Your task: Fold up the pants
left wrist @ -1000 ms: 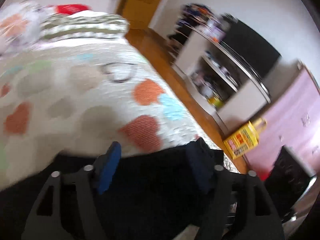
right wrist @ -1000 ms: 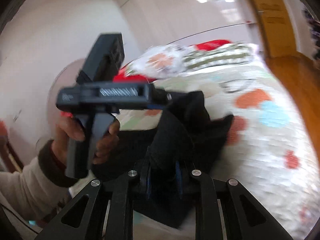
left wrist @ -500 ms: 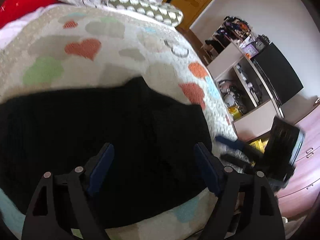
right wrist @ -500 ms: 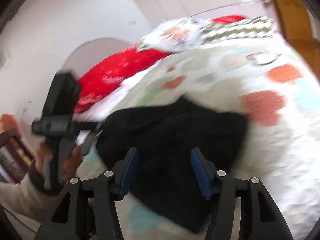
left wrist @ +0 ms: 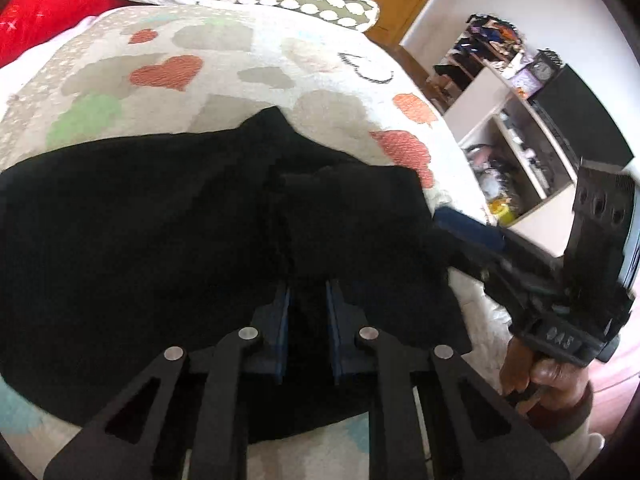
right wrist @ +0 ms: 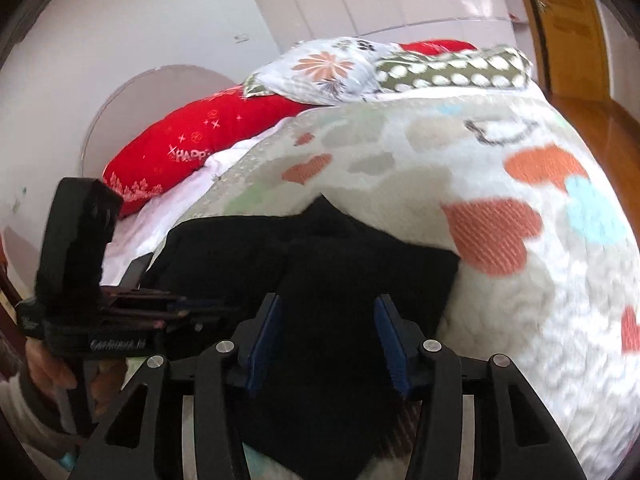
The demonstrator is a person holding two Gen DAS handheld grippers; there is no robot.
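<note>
The black pants (left wrist: pixel 160 220) lie spread across the near part of the heart-patterned bedspread (left wrist: pixel 240 60). My left gripper (left wrist: pixel 306 312) points down onto the near middle of the cloth, its blue pads drawn close together with dark fabric pinched between them. My right gripper (right wrist: pixel 328 336) hovers over the pants (right wrist: pixel 340 272) at their right end; its jaws are closing, with the cloth lying between pads that stand apart from it. Each gripper shows in the other's view: the right gripper (left wrist: pixel 456 236) at the pants' right corner, the left gripper (right wrist: pixel 216 307) at the left.
Red pillow (right wrist: pixel 192 148), floral pillow (right wrist: pixel 328 68) and dotted pillow (left wrist: pixel 300 0) lie at the head of the bed. A cluttered shelf unit (left wrist: pixel 520 152) and wooden floor (right wrist: pixel 600 120) are to the right of the bed. A hand (left wrist: pixel 540 380) holds the right gripper.
The pants, lifted in my right gripper a second ago, now lie flat on the bed. My right gripper let go and opened. My left gripper came down onto the cloth and shut.
</note>
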